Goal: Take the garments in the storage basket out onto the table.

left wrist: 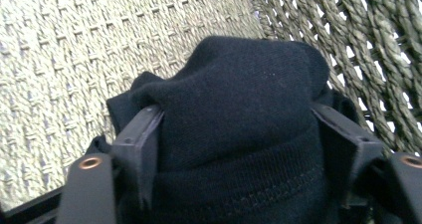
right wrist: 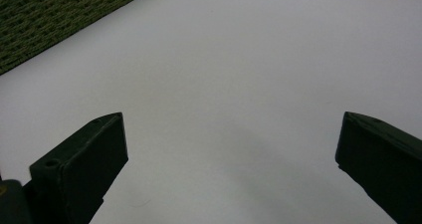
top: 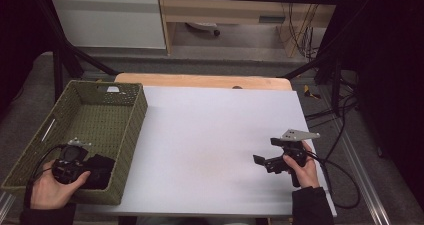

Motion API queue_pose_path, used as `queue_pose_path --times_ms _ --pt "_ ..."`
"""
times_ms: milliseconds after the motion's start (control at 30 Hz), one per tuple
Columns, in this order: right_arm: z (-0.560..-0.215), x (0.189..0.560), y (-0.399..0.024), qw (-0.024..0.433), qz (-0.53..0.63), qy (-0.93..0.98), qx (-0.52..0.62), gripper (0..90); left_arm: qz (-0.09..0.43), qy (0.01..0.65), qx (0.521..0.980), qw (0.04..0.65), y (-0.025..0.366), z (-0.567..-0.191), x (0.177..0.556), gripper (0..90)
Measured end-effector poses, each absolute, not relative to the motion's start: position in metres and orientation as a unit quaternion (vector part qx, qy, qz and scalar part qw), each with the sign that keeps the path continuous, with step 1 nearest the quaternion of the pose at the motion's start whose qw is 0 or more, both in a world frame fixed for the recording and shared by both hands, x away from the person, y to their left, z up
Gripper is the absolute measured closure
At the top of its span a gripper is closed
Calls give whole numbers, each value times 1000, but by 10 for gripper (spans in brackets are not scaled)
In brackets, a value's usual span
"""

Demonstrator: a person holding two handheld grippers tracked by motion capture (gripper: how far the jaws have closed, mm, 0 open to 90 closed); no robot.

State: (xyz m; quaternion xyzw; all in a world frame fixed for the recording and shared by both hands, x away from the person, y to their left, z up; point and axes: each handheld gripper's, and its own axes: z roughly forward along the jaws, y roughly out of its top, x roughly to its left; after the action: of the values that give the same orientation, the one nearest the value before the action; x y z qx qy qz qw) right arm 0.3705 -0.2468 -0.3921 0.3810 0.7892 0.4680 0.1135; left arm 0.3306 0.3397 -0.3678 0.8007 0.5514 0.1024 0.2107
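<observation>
**Left tongs grip dark cloth inside the basket**

In the high view, the left hand (top: 52,187) rests low in the near corner of the woven basket (top: 131,122). Its gripper (top: 86,167) points right, at the black cloth (top: 101,169) bunched there. The right gripper (top: 264,161) points left over the white table (top: 210,135).

In the left gripper view, both jaws press the cloth (left wrist: 239,114); its long axis cannot be told.

In the right gripper view, the jaws stand wide apart, holding nothing.

High view overlooks table (top: 215,135); gripper views sit close, sharing basket (top: 107,116).
</observation>
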Motion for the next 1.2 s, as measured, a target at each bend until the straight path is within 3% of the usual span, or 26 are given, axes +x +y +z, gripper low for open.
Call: queue_pose_path --times_ms 500,800,1200 --pt "-391 370 -248 115 468 789 381 7 82 555 801 209 339 -366 332 511" --pt "-391 370 -248 115 468 789 382 7 89 553 801 212 337 -361 330 550" --pt "-391 371 -248 115 469 788 383 7 140 545 788 249 345 -342 321 563"
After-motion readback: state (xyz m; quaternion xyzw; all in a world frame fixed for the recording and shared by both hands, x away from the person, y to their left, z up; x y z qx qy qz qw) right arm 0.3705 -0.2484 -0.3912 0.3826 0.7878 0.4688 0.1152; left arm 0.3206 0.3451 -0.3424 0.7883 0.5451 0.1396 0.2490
